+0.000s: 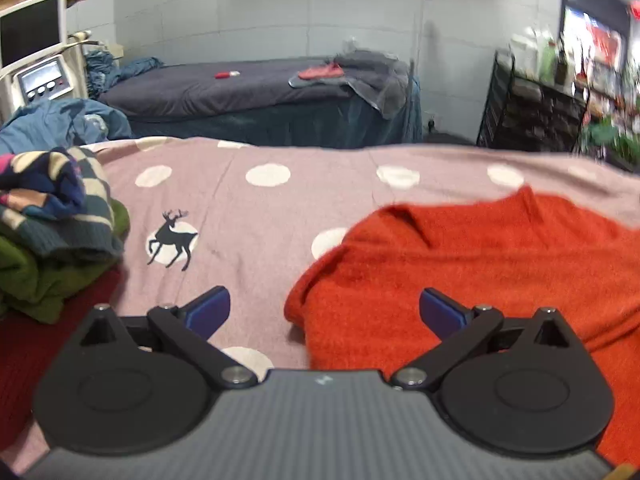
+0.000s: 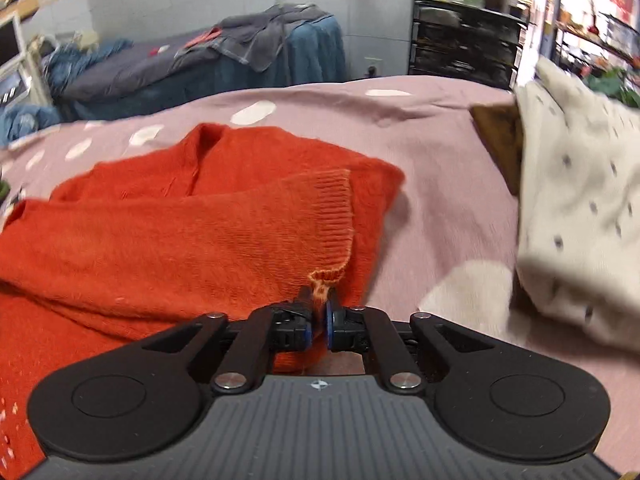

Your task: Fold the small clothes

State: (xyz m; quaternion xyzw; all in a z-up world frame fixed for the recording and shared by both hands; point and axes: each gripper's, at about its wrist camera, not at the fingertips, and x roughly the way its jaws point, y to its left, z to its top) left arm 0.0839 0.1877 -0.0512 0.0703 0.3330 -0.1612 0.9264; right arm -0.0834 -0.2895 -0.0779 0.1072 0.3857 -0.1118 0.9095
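Orange wool fills much of both views: the sweater [image 2: 192, 216] lies on the pink cover [image 2: 440, 184] with white dots. One sleeve [image 2: 280, 224] is folded across the body, and its ribbed cuff [image 2: 334, 220] points toward the right gripper [image 2: 319, 312]. This gripper is closed on the corner of the cuff; a bit of orange knit sits between the two blue pads.

The left gripper [image 1: 324, 310] is wide open and holds nothing. Its right finger [image 1: 440, 312] is over the sweater [image 1: 480, 280], and its left finger [image 1: 210, 312] is over the bare cover [image 1: 248, 216]. I cannot tell if the fingers touch the cloth. The sweater's near left edge lies between the two fingers.

At the left of the left view there is a pile of clothes [image 1: 52, 232], checked on top and green below. A deer print [image 1: 173, 239] is on the cover beside it. At the right of the right view stands a cream cloth [image 2: 580, 208] with small dark marks, apart from the sweater.
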